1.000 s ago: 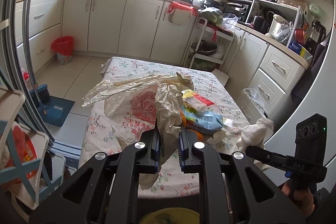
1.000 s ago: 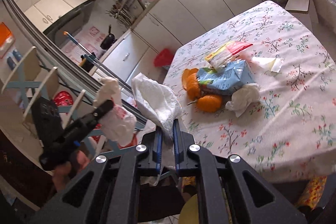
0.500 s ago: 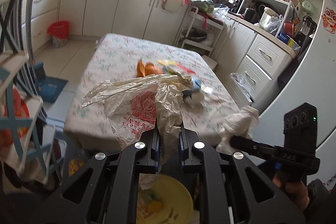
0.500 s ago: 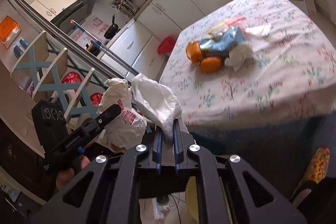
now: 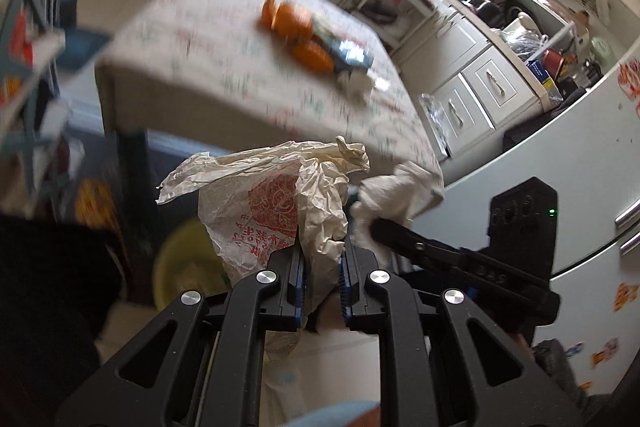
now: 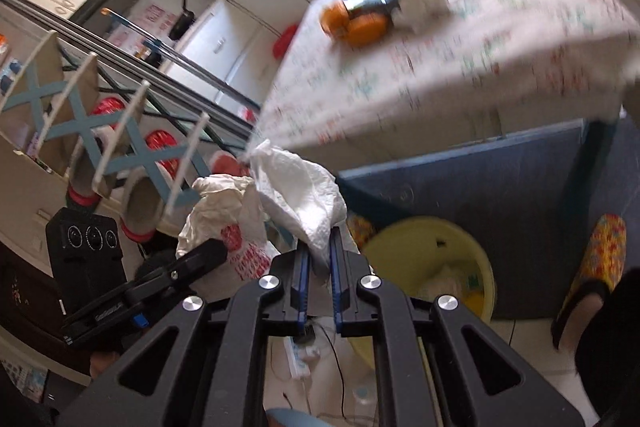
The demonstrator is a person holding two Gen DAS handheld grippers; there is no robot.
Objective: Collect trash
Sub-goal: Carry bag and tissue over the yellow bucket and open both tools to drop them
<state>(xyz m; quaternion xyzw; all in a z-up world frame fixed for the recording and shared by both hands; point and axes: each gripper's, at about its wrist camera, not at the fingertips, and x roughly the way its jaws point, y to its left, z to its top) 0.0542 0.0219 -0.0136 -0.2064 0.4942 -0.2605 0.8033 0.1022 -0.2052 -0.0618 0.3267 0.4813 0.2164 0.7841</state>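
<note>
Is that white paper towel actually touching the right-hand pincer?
Touching. The right wrist view shows the white paper towel pinched between the right gripper's two blue-padded fingers, its lower end squeezed between them.

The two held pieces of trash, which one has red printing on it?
The crumpled plastic bag in the left gripper; the right gripper holds a plain white paper towel.

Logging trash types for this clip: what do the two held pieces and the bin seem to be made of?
Bag in the left gripper: thin plastic film, crinkled, semi-translucent, red print. Tissue in the right gripper: soft white paper, matte, faintly embossed. Bin: probably moulded plastic, smooth yellow rim.
</note>
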